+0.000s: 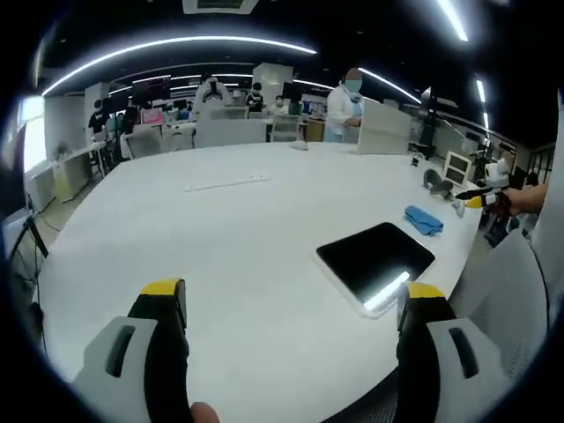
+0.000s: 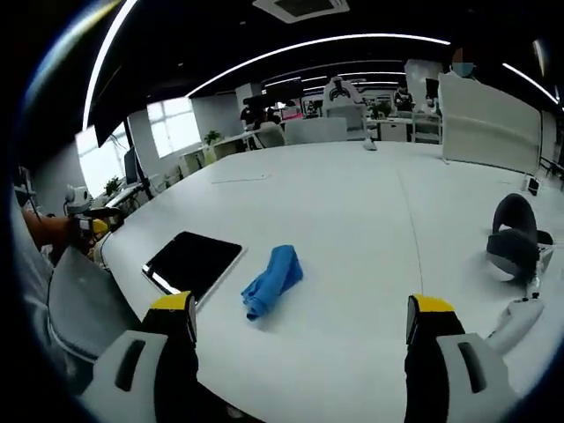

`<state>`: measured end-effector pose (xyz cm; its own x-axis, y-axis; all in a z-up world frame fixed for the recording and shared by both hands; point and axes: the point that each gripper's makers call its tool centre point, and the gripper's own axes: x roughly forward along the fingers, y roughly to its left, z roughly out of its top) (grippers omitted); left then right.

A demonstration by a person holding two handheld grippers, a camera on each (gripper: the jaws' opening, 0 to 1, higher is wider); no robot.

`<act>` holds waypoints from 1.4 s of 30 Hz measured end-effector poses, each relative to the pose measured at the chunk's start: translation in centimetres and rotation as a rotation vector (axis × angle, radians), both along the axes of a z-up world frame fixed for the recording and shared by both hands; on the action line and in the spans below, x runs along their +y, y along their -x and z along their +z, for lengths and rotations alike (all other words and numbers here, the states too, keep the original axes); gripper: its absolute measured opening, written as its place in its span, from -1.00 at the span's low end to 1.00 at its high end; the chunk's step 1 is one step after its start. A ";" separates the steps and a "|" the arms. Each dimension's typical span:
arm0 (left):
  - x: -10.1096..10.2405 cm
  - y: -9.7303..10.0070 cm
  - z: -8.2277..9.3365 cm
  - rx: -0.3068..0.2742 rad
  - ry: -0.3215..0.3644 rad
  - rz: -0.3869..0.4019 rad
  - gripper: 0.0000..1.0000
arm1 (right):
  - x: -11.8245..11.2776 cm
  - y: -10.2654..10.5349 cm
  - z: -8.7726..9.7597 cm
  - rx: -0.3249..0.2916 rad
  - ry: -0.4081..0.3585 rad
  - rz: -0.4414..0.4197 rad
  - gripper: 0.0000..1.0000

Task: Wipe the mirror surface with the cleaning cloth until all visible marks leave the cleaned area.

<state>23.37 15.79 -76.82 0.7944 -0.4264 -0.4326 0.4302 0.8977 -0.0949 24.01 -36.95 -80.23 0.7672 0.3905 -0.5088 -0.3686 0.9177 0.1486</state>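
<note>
The mirror (image 1: 374, 260) is a dark, glossy rectangle lying flat near the edge of the white table (image 1: 220, 247), and a ceiling light reflects in it. A crumpled blue cleaning cloth (image 1: 424, 219) lies just beyond it, apart from it. My left gripper (image 1: 293, 295) hovers open over the table, short of the mirror, holding nothing. In the right gripper view the cloth (image 2: 271, 280) lies just ahead of my open right gripper (image 2: 300, 308), with the mirror (image 2: 194, 263) to its left. The right gripper (image 1: 487, 196) also shows in a hand at the far right of the left gripper view.
A dark grey headset (image 2: 514, 238) and a white controller (image 2: 520, 322) lie on the table to the right of the cloth. A grey chair back (image 2: 84, 308) stands at the table edge by the mirror. A white panel (image 2: 489, 119), chairs and several people are at the far side.
</note>
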 end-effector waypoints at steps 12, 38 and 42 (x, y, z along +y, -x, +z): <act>0.6 -0.1 -0.2 0.018 -0.019 -0.009 0.98 | -0.9 0.8 -1.2 0.046 0.038 -0.010 0.97; 0.5 -0.3 0.1 0.042 -0.031 -0.032 0.79 | -2.2 0.4 -1.3 0.033 0.041 -0.025 0.97; 0.6 -0.6 0.4 0.023 -0.027 -0.017 0.98 | -2.1 0.6 -1.5 0.046 0.030 -0.030 0.97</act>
